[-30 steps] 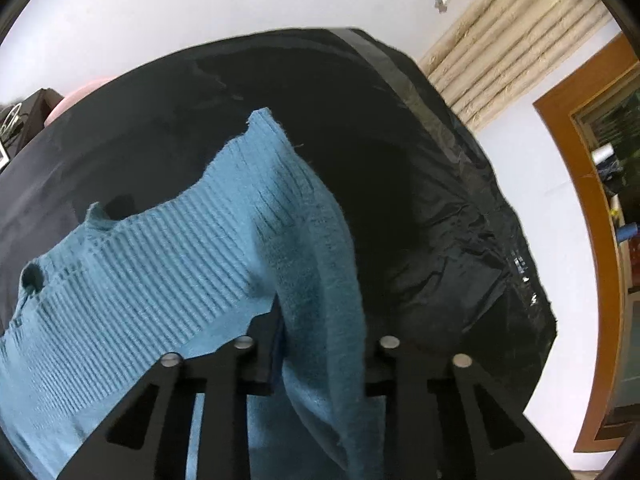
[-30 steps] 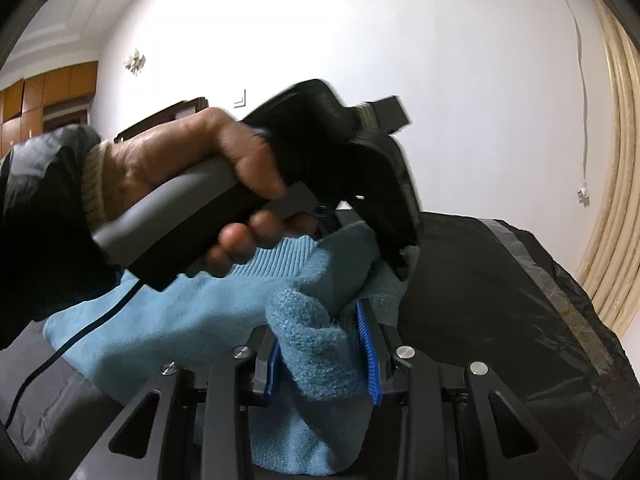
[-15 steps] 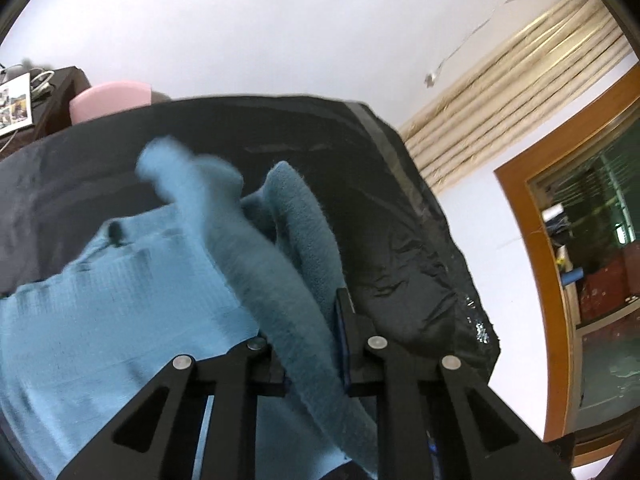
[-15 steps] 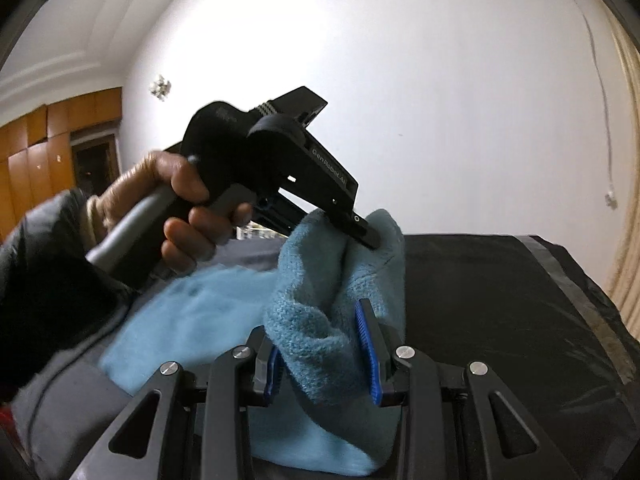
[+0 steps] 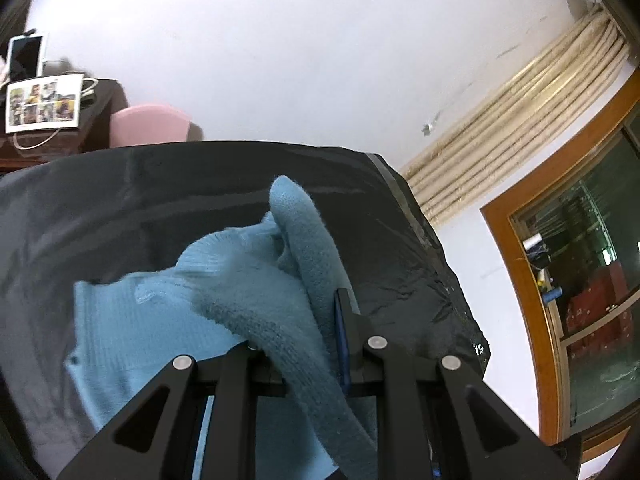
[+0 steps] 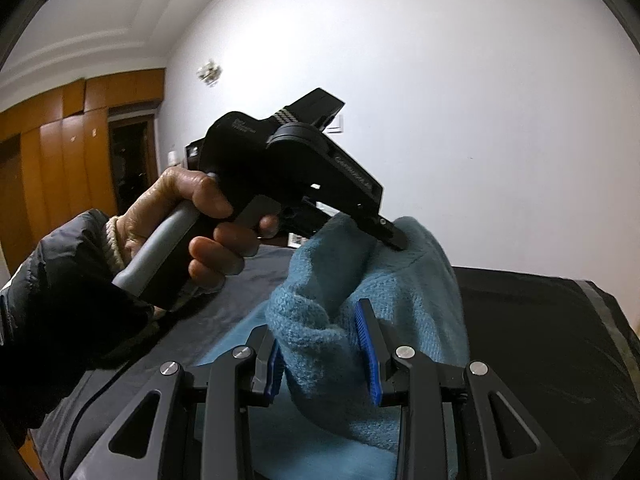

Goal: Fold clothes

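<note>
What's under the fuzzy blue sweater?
Under the fuzzy light-blue knit sweater is a black shiny sheet spread over the surface. Both claws, left and right, pinch sweater folds. Whatever lies beneath the sheet is hidden.

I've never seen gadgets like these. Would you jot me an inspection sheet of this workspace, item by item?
Surface: table under a black cover, creased near its right edge.
Job's things: light blue knit sweater, part lying flat, part lifted in a bunch.
Clutter: nothing seen on the cover besides the sweater.
Grippers: left tool shut on a sweater fold; right tool shut on another fold. A hand holds the left tool's grey handle.
Cables: thin dark cable running down below that hand.
Surroundings: white wall, pink chair, photo sheet, wooden door frame, bundled pale pipes.
</note>
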`<action>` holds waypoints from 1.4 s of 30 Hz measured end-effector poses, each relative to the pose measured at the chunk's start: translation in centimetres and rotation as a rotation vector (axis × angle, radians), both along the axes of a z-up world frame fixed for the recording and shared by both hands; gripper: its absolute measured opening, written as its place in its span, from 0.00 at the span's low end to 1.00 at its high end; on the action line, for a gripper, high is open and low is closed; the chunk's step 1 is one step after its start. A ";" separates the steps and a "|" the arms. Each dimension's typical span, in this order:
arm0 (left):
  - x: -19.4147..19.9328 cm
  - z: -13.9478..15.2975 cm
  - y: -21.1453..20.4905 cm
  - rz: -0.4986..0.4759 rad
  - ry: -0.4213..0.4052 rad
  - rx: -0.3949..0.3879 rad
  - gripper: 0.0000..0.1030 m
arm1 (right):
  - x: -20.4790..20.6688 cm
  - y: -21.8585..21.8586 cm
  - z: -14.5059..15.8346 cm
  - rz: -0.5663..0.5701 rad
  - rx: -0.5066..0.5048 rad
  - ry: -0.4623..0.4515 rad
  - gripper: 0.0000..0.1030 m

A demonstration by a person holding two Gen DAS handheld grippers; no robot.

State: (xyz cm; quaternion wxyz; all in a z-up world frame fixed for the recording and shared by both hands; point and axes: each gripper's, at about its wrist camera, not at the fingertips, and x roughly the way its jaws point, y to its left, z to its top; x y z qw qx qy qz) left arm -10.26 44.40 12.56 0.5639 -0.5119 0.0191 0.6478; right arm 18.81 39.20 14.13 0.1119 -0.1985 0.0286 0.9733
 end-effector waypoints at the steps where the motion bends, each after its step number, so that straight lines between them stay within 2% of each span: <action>1: -0.7 -0.2 -1.0 0.008 -0.003 0.002 0.18 | -0.7 -0.6 -0.1 0.011 0.006 -0.008 0.33; 8: -4.7 -3.6 -7.3 0.083 -0.050 0.004 0.18 | -5.2 -4.7 -3.0 0.101 0.042 -0.117 0.33; 15: -6.5 -6.9 -11.3 0.181 -0.007 -0.006 0.18 | -7.8 -6.6 -7.1 0.143 0.057 -0.257 0.33; 20: -8.1 -9.4 -13.6 0.212 -0.109 0.029 0.18 | -8.6 -7.0 -8.4 0.143 0.091 -0.290 0.33; 23: -8.7 -9.8 -14.5 0.204 -0.194 0.094 0.18 | -9.7 -7.0 -8.4 0.143 0.095 -0.300 0.33; 24: -8.7 -9.6 -14.5 0.202 -0.195 0.105 0.20 | -9.7 -6.6 -8.3 0.142 0.095 -0.300 0.33; 26: -8.6 -9.3 -14.3 0.197 -0.196 0.121 0.34 | -9.6 -5.9 -8.2 0.140 0.096 -0.299 0.33; 28: -8.5 -9.1 -13.7 0.197 -0.199 0.124 0.61 | -9.7 -6.1 -8.5 0.139 0.101 -0.299 0.33; 30: -8.3 -9.1 -12.9 0.201 -0.206 0.120 0.69 | -9.8 -6.9 -9.0 0.138 0.103 -0.298 0.33; 33: -8.5 -9.9 -11.3 0.216 -0.228 0.070 0.74 | -8.7 -8.3 -8.5 0.141 0.091 -0.292 0.33; 37: -8.4 -10.8 -10.0 0.213 -0.261 0.055 0.74 | -8.4 -8.4 -8.5 0.147 0.076 -0.287 0.34; 38: -8.3 -11.0 -9.7 0.215 -0.262 0.049 0.74 | -8.4 -8.4 -8.4 0.158 0.069 -0.289 0.36; 40: -8.2 -11.2 -9.5 0.221 -0.248 0.030 0.74 | -8.3 -8.4 -8.4 0.216 0.026 -0.284 0.60; 42: -8.0 -11.5 -9.4 0.227 -0.240 0.013 0.74 | -7.9 -8.6 -8.3 0.299 -0.029 -0.283 0.73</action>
